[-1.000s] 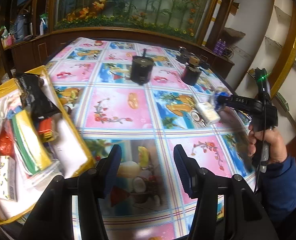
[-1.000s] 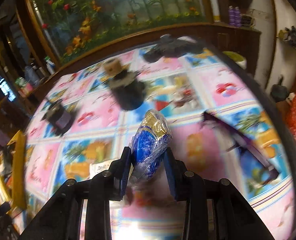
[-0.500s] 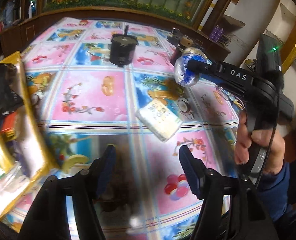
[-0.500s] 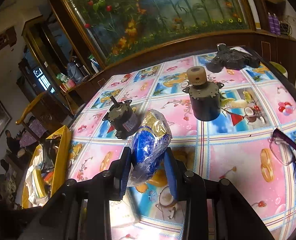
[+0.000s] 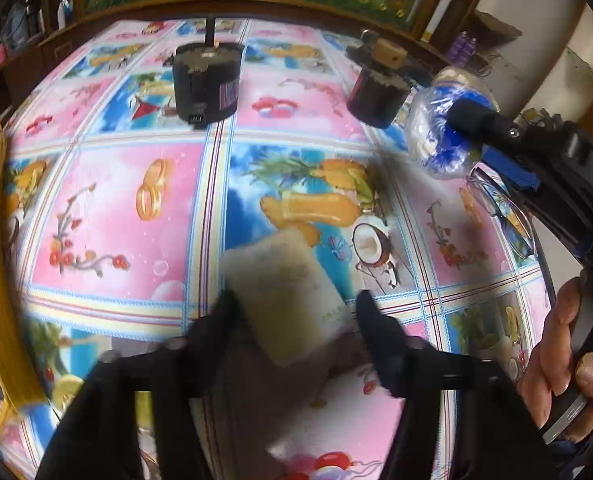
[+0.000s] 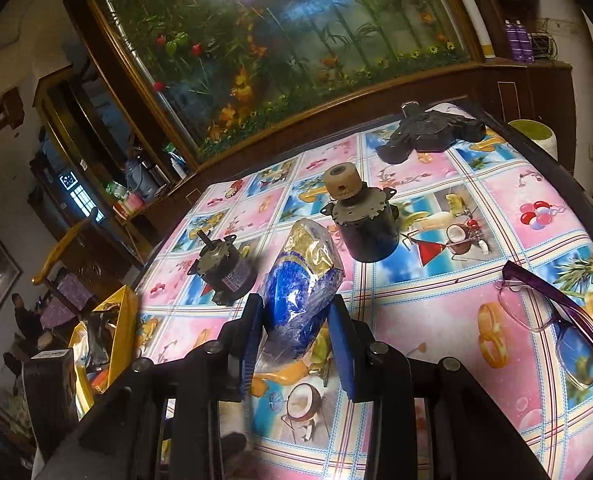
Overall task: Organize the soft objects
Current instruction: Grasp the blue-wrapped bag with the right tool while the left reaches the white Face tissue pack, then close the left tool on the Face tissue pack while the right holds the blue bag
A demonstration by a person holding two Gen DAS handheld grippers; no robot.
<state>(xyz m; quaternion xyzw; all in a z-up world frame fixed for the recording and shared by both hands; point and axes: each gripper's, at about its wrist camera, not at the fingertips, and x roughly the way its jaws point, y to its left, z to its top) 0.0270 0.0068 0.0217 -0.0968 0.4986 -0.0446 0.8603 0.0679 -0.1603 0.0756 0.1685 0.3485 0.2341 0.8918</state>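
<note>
Fingers of my right gripper (image 6: 296, 336) pinched the blue foil packet (image 6: 302, 280) and held it clear of the counter (image 6: 436, 320), ready to go with the other soft things. My left gripper (image 5: 292, 320) had just been closing around the pale tissue pack (image 5: 286, 292) on the counter, its fingers spread either side and not visibly pressing.

The right tool (image 6: 294, 330) clamps a blue-and-gold packet (image 6: 302, 280) above the tablecloth (image 6: 436, 320), near purple glasses (image 6: 556, 320).
</note>
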